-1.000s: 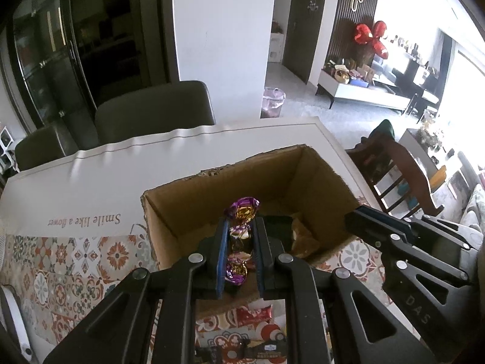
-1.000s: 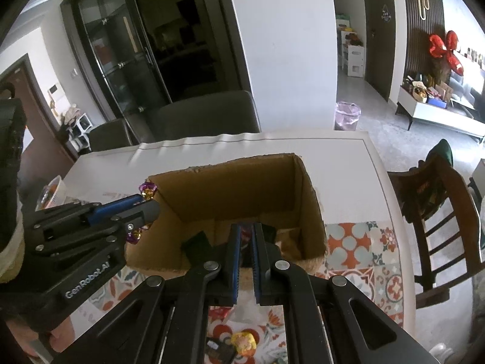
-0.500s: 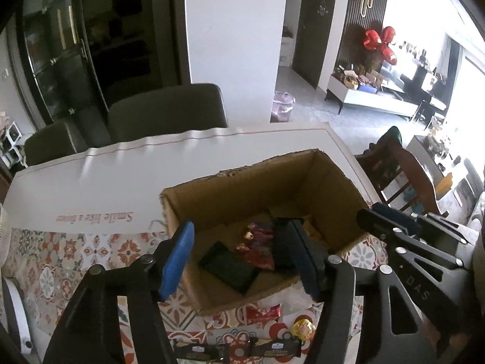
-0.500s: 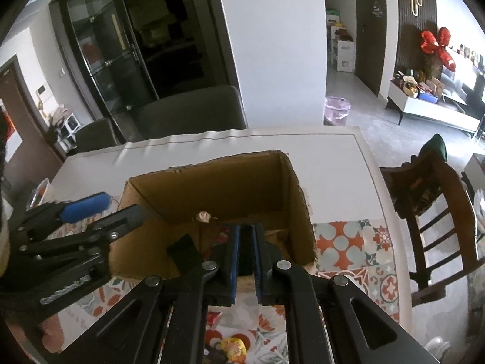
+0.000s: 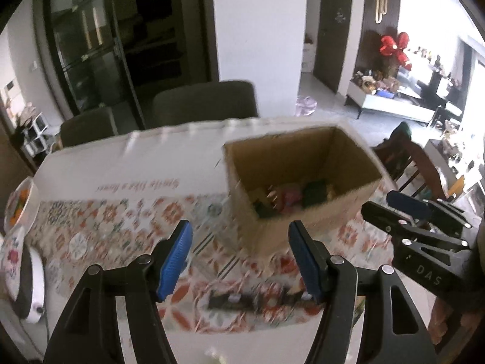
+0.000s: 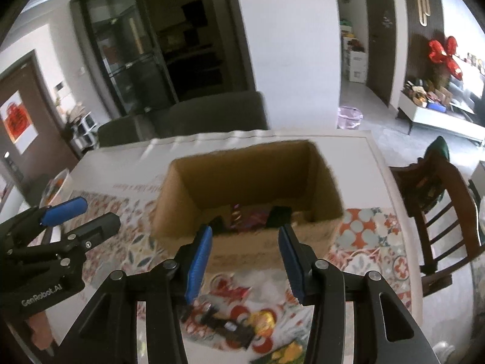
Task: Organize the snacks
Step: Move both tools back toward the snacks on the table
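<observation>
Left claw stands about half open w/ nothing between its blue pads; its jaws have just been opening. A sec ago it pinched a purple-foil candy over the cardboard box; now that candy is gone from the claw and the claw has backed off toward the box's near-left corner. Right claw has also just been opening, a bit narrower than the left, empty too, and sits just short of the box's near wall. So, as I read it, both drops are done: this pair of snacks is in, and both claws are free for the next pick.

Box sits on the surface, toward its right side, open top. Inside, snacks lie on the floor of the box: a dark green pack, a red/pink wrapper, a twisted foil candy, another dark pack at left. Blurry, so approx 4–5 pcs; can't count exactly.

Left to sort, on the patterned cloth near the claws: dark bar packs (looks like 2, side by side), 1 gold-wrapped round candy, 1 red wrapper, 1 yellow-green pack at the bottom edge. Roughly 5 pcs still out.

Counts otherwise: 1 box, 2 claws, 2 grey chairs behind the surface, 1 wooden chair at right.
</observation>
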`<state>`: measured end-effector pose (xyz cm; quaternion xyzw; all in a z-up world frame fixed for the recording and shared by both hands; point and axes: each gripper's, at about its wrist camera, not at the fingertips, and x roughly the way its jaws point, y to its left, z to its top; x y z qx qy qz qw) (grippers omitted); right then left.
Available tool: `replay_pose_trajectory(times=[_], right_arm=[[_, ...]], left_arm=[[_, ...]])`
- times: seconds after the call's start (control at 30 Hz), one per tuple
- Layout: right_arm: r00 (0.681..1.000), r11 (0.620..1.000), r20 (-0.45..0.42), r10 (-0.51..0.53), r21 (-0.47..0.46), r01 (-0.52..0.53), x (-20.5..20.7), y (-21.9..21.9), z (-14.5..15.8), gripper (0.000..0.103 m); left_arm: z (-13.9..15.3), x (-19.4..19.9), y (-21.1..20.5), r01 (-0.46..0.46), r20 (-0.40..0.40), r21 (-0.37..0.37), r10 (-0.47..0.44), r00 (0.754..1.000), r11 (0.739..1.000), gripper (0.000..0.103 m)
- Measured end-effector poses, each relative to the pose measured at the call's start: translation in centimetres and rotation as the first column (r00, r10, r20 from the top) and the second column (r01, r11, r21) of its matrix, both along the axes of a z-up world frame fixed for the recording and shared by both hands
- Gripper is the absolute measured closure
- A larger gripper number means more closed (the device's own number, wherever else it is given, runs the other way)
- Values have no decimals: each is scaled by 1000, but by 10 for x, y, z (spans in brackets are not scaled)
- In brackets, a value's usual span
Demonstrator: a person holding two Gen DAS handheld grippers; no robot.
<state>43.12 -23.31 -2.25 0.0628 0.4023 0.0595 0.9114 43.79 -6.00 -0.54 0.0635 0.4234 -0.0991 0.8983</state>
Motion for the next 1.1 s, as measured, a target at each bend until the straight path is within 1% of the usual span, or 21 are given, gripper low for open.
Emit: replay_pose_trajectory(times=[0.17,0.27,0.37,0.43,0.6,0.8,0.9,0.93,1.0,1.1], right_arm=[[997,999,-55,49,2,-49,-23,24,-22,56],[993,996,-82,81,-19,-82,-32,37,-37,56],[988,993,-116,105,-40,-110,-38,46,-53,56],[984,990,-131,123,-56,-132,-42,52,-62,56],[966,977,-192,174,-87,-194,-46,65,-88,56],[929,949,-288,234,-141,-283,-48,73,-121,56],[912,932,-322,252,-174,-319,-43,75,-135,56],[902,921,-341,264,-190,-341,-39,76,-142,56],[880,902,-376,289,-201,-382,-32,80,-151,56],[848,875,-412,332,-201,-440,-24,85,-162,56]], left_arm=[[-25,-36,28,-44,-38,33,45,998,998,38],[-42,-54,43,-76,-77,36,79,994,996,38],[-63,-71,55,-116,-122,46,121,985,992,38],[-79,-80,62,-140,-166,47,146,975,989,38],[-108,-95,70,-179,-225,66,189,956,982,38],[-145,-99,72,-211,-307,94,230,924,973,38],[-165,-95,72,-227,-356,108,251,900,968,38],[-172,-94,72,-231,-377,101,252,891,968,38],[-183,-93,72,-241,-407,114,267,874,964,39],[-191,-92,71,-244,-419,131,277,865,961,39]])
